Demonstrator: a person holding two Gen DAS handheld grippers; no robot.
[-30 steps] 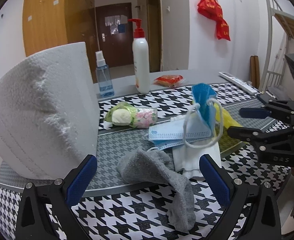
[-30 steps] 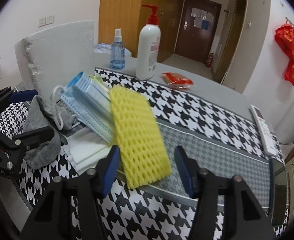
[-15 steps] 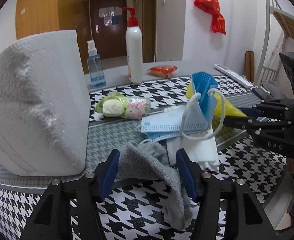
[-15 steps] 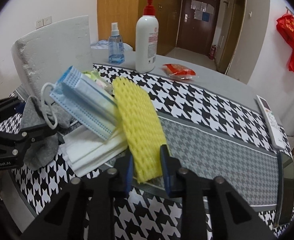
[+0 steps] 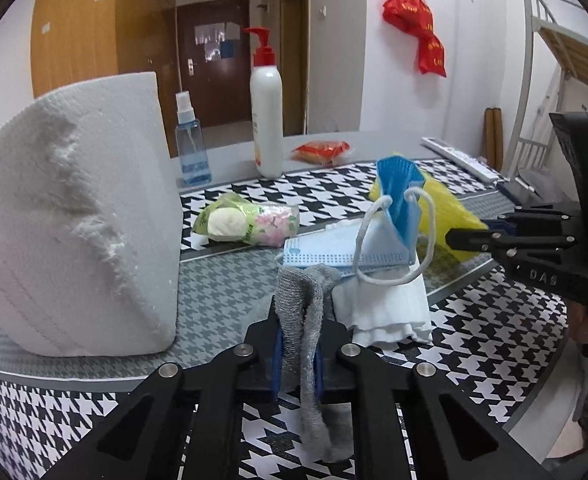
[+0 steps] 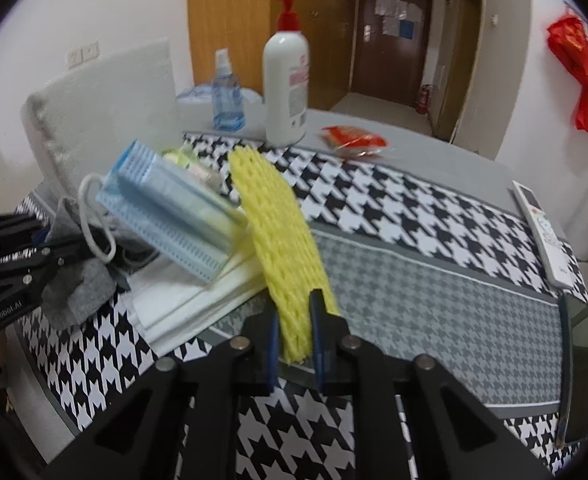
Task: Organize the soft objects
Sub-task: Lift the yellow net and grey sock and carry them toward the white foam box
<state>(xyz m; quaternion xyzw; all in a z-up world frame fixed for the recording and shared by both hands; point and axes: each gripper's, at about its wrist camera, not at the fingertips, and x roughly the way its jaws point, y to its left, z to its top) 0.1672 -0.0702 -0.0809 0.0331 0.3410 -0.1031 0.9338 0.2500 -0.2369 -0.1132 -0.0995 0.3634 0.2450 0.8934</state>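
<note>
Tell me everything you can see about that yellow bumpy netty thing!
The yellow foam net sleeve looks soft and spongy, covered in a diamond mesh of little holes. It is a long flat strip, bent into a gentle arch and lifted at an angle above the houndstooth tablecloth. The right gripper has its blue-padded jaws pinched on the near end. Its left side leans against the blue face masks and the white folded tissues. The left wrist view shows its far part behind the masks.

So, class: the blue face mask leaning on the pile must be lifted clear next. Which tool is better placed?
Neither is free. The left tool is closing on the grey sock; the right tool pinches the yellow foam net. The blue face mask leans on that net, so probably right.
</note>
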